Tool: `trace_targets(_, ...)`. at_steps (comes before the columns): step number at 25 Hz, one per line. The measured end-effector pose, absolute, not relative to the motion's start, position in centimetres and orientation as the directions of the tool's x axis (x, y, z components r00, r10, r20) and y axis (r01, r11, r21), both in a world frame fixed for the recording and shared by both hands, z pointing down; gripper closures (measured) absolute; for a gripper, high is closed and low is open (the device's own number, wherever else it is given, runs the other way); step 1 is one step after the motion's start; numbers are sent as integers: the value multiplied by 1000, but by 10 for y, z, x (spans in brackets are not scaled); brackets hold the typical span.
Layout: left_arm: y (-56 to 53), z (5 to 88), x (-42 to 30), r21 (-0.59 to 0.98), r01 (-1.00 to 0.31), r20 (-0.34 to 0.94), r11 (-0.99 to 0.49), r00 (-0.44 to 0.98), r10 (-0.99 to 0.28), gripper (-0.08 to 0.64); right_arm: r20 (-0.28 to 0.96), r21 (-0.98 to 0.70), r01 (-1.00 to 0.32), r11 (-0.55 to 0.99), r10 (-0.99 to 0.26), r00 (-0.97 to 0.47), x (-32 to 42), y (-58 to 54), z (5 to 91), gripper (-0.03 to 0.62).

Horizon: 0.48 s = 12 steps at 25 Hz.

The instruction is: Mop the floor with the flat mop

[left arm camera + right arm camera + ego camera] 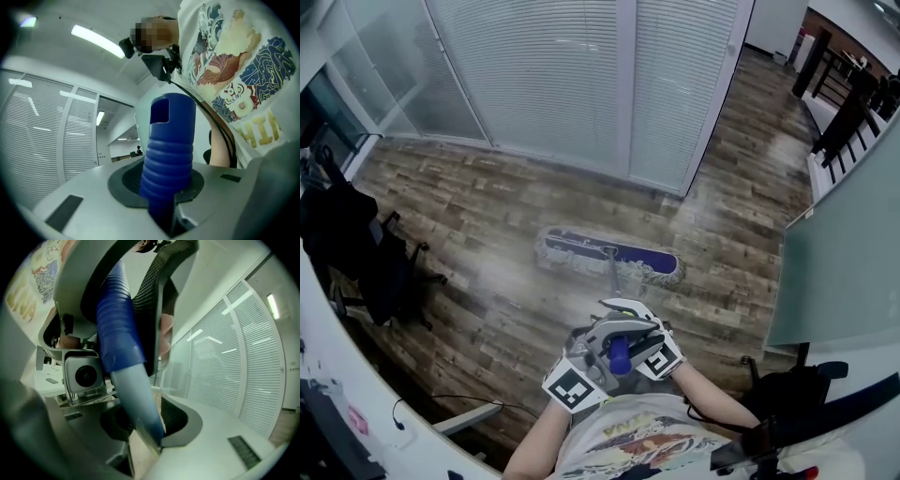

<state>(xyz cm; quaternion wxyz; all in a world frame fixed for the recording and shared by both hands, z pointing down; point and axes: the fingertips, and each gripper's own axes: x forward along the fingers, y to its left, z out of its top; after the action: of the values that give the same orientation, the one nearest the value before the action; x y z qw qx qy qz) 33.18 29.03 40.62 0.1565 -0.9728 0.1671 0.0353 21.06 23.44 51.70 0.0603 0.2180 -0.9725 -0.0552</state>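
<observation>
Flat mop head [609, 255] lies flat on the wood floor [487, 206], near the blinds [562, 75]. Left gripper [165, 208] pinches the handle's blue ribbed grip [169, 154]; right gripper [146, 439] pinches the pale shaft [138, 399] lower down.

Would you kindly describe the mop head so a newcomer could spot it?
Find the white blinds on the far wall. On the wooden floor before them lies the mop head: long, flat, purple with a pale fringe, unlike the black chair.

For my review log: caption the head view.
Left gripper and right gripper hold the blue handle, flat mop head on the wood floor.
</observation>
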Motion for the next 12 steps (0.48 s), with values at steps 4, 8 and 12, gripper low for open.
trace_targets(4, 191, 409, 356, -320, -320, -101, -892, 947, -304, 487, 81, 123, -424, 898, -434, -897, 230, 134, 518, 469)
trace_targets(8, 96, 408, 361, -290, -337, -75, -895, 941, -330, 486, 61, 106, -417, 902, -425, -903, 236, 42, 512, 469)
trace_targets(12, 16, 407, 366, -296, -350, -77, -889, 936, -343, 487, 43, 98, -408, 908, -413, -910, 239, -35, 509, 469)
